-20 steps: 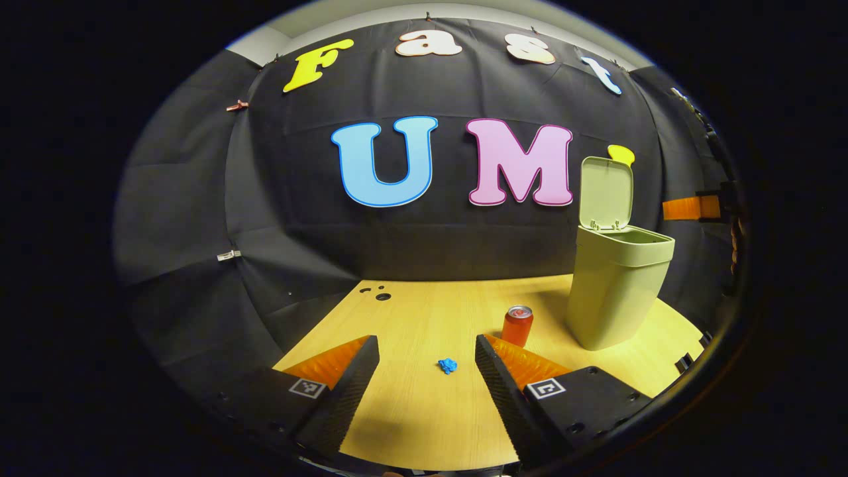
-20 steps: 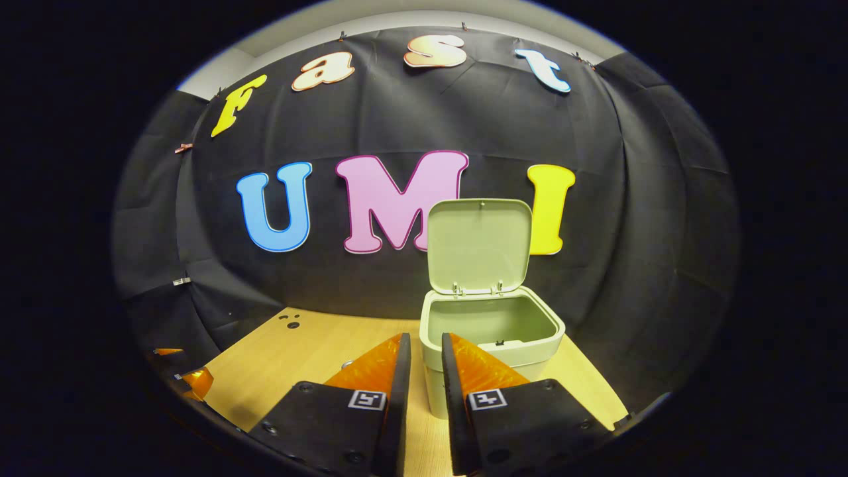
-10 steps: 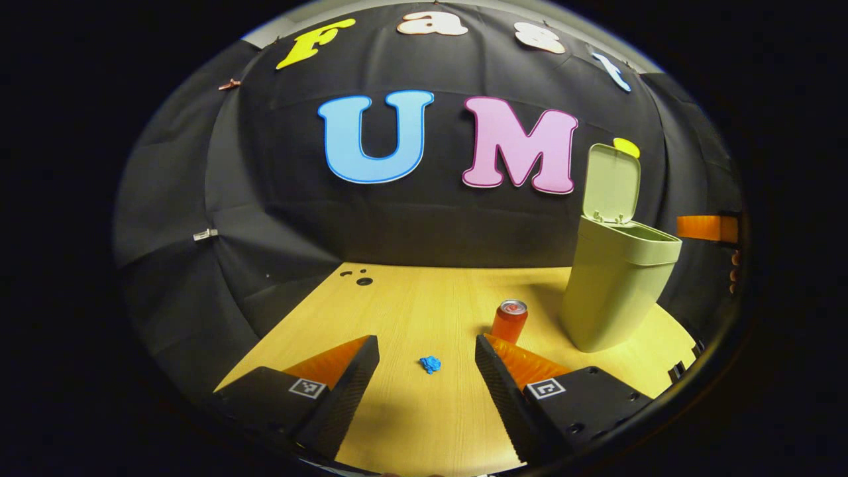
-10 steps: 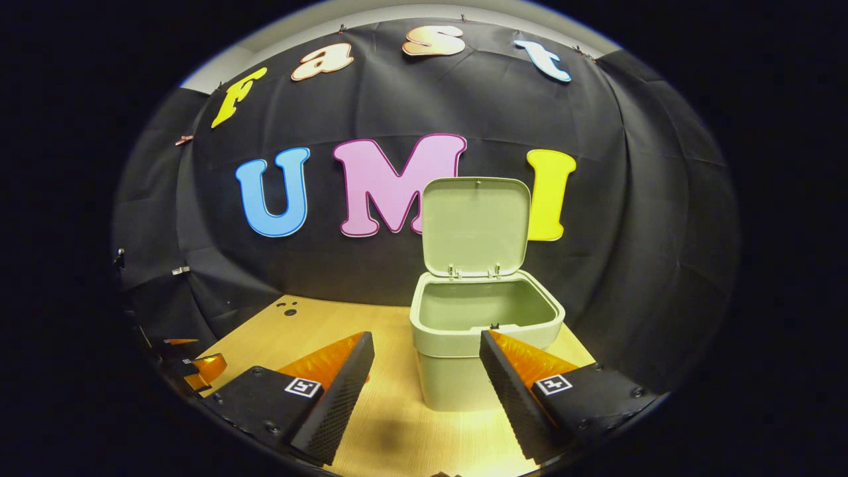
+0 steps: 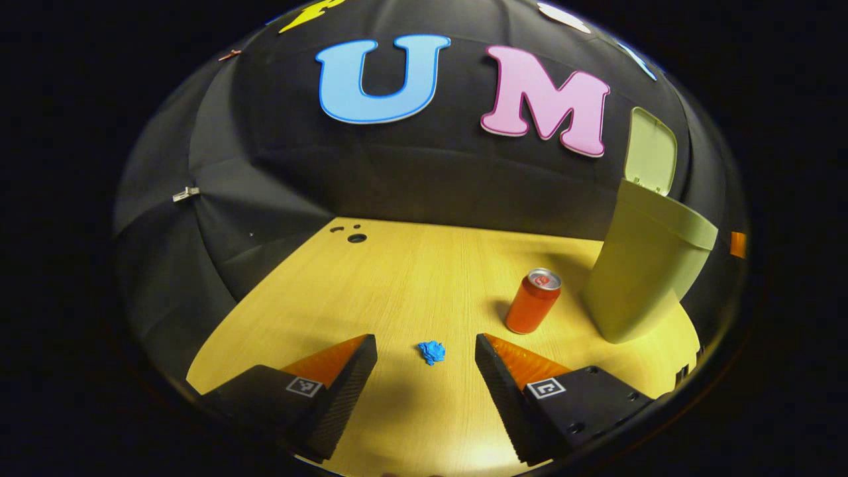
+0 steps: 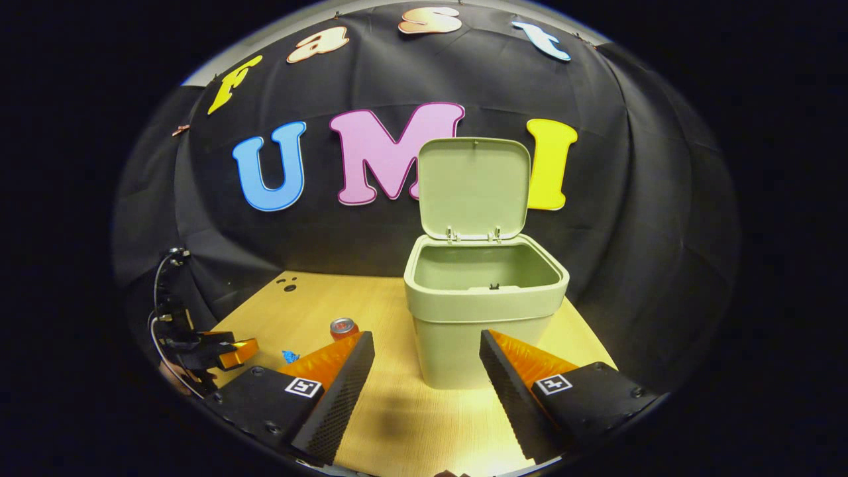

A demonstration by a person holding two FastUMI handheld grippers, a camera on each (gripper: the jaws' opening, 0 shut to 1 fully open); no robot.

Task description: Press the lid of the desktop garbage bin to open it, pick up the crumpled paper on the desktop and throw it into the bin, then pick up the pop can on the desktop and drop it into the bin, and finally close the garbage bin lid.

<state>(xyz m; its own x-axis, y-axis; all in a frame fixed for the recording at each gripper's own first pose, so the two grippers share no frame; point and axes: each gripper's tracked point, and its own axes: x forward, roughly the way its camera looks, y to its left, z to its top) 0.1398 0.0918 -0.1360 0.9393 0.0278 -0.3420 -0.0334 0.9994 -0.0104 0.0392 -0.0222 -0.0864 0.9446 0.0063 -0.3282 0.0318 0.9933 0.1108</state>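
Note:
A small blue crumpled paper [image 5: 432, 352] lies on the wooden desktop [image 5: 411, 278], right between and just beyond the fingertips of my open left gripper [image 5: 426, 347]. An orange pop can [image 5: 533, 301] stands upright to its right. The pale green bin [image 5: 646, 265] stands farther right with its lid [image 5: 651, 151] raised. In the right gripper view the bin [image 6: 483, 311] faces me with its lid [image 6: 474, 187] upright and nothing showing inside. My right gripper [image 6: 427, 343] is open in front of it, holding nothing. The can [image 6: 343, 327], the paper [image 6: 289, 356] and the left gripper [image 6: 218, 351] appear at lower left.
A few small holes [image 5: 351, 233] mark the desktop's far left corner. Black cloth walls close the back and sides. A cable [image 6: 162, 291] runs down to the left gripper's body. Bare wood spreads between the can and the holes.
My left gripper has tilted down and come closer to the blue paper. My right gripper went from shut to open and drew back from the bin.

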